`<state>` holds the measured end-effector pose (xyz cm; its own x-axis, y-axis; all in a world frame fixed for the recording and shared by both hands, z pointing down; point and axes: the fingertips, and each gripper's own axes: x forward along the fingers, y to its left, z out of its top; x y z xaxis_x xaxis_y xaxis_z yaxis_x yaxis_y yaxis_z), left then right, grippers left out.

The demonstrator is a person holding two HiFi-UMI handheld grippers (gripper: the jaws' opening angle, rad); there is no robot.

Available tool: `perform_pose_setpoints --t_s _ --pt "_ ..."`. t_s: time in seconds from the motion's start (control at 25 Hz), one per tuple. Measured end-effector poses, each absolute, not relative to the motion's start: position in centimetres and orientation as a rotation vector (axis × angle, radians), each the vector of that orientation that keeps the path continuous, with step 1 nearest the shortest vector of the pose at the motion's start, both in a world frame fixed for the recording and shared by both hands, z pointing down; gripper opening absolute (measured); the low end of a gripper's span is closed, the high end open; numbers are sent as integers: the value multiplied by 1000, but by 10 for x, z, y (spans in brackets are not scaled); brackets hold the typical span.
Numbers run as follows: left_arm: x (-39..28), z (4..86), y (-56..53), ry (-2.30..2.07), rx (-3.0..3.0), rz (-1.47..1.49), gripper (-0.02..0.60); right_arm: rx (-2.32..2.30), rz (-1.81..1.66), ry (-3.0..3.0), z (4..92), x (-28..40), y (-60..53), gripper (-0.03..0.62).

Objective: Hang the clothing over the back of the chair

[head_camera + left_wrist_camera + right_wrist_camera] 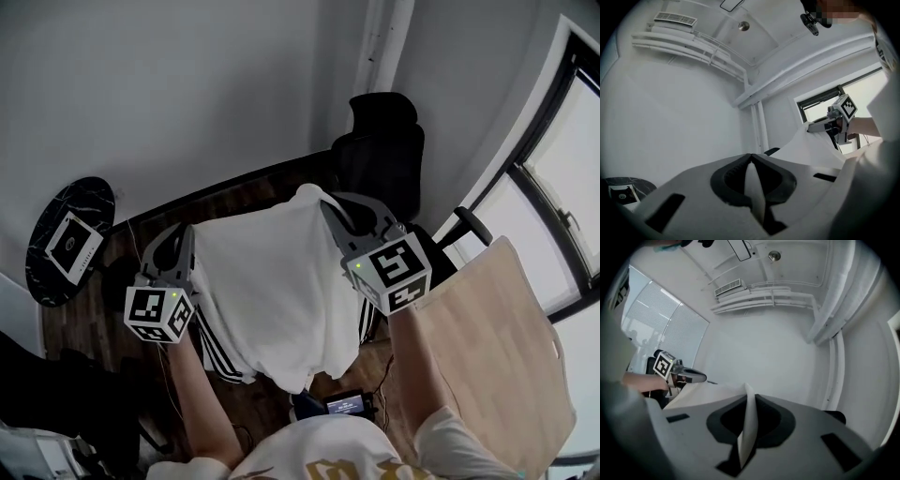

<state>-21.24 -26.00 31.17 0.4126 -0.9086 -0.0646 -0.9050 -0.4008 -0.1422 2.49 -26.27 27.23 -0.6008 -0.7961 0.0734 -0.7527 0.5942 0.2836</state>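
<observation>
While the black office chair [382,150] stands bare by the wall, a white garment [272,281] is held spread in the air in front of it, its upper edge stretched between two hand-held grippers. The left gripper [185,234] is seen clenched on one end of that edge, a thin fold of cloth pinched between its closed jaws in the left gripper view. The right gripper [330,208] is likewise clamped on the other end, with a ridge of white fabric standing up between its jaws. The body of the garment hangs down from that edge above the dark wooden floor [234,192] and is not judged to touch the chair's back. A black strip with white stripes [217,354] shows below the hem at the left; whether it belongs to the garment or to something behind it cannot be told from above.

The step in hand is judged to be the approach to the chair, with the draping itself not yet begun. It would be done well if both grips were held firm and level. The top edge should be pulled taut and lifted clear of the headrest, and the cloth brought across so that its middle meets the top of the back. Roughly equal lengths should be left on each side before either pair of jaws is released, lest the garment slide off.
</observation>
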Motion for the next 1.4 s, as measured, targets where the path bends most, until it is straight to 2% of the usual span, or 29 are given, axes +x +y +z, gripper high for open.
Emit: perform_pose_setpoints --t_s 0.64,1.04,1.4 --pt "-206 474 -322 1626 -2697 -524 21 913 -12 -2487 442 9 -350 28" --pt "-183 553 -327 1507 -2772 -822 21 520 106 -2411 532 -5 -347 31" --pt "-161 606 -311 1359 -2896 -984 22 331 149 -2322 573 -9 -332 35"
